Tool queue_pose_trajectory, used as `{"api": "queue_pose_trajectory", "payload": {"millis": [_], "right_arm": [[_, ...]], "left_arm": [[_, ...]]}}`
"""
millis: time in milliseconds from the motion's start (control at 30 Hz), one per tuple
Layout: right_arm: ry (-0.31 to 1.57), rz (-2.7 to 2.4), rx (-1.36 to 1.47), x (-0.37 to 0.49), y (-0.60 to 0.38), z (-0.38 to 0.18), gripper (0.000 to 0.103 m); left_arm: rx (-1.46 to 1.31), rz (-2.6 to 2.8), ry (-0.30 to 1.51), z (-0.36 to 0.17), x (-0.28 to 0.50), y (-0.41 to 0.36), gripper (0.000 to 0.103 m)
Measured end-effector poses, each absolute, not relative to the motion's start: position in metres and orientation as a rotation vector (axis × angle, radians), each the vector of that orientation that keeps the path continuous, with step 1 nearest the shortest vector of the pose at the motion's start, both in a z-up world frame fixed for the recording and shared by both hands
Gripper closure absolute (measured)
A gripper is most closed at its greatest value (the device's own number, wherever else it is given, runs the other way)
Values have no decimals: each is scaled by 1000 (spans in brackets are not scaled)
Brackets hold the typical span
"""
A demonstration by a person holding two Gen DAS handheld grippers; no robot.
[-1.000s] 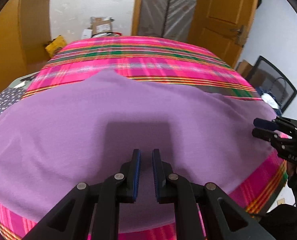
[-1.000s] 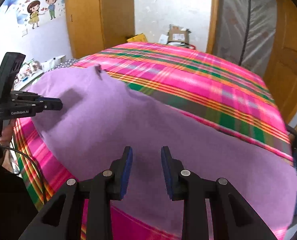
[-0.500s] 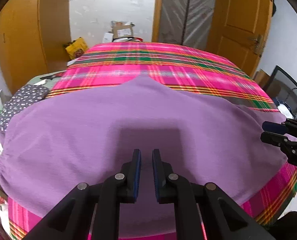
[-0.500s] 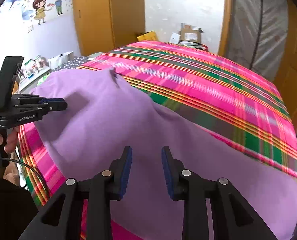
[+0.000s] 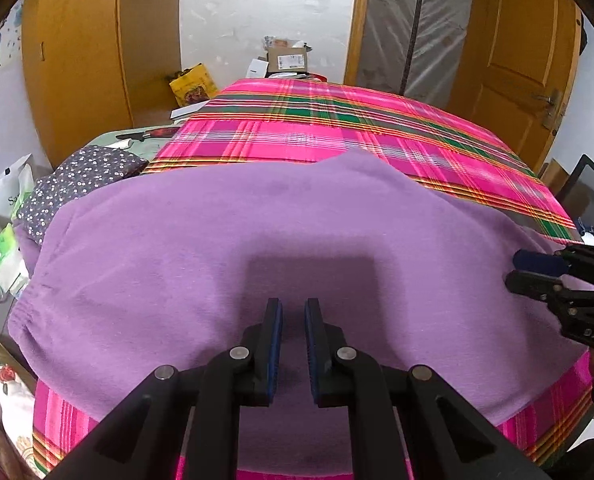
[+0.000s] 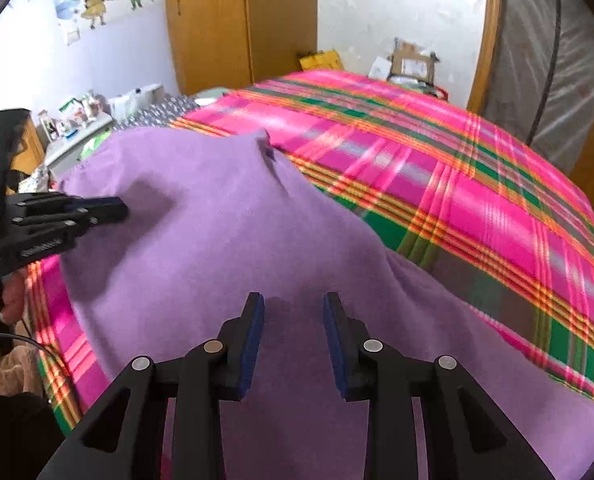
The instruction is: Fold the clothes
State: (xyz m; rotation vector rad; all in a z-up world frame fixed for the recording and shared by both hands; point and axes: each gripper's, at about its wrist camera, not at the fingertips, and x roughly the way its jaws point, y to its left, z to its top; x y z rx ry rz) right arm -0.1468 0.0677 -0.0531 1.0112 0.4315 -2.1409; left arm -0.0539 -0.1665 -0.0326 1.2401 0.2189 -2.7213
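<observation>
Your views are bright and evenly lit; a soft shadow falls on the purple garment [image 5: 257, 240] at centre, edges bow, and the right view is motion-blurred.

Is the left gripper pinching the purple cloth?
No, the left gripper has an empty gap between its pads, above the flat purple cloth.

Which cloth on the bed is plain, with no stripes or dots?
The purple garment, right under both grippers. The bedcover beneath it has pink and green stripes, and the dark cloth at the bed's left edge has little white dots.
</observation>
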Motion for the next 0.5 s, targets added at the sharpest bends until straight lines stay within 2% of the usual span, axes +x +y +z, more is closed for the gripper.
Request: {"api": "queue_pose_trajectory", "payload": {"millis": [500], "right_arm": [[426,-2142,1008,-149,67,-52,71]], "left_arm": [[1193,-2662,217,-28,-46,-182,92]]}}
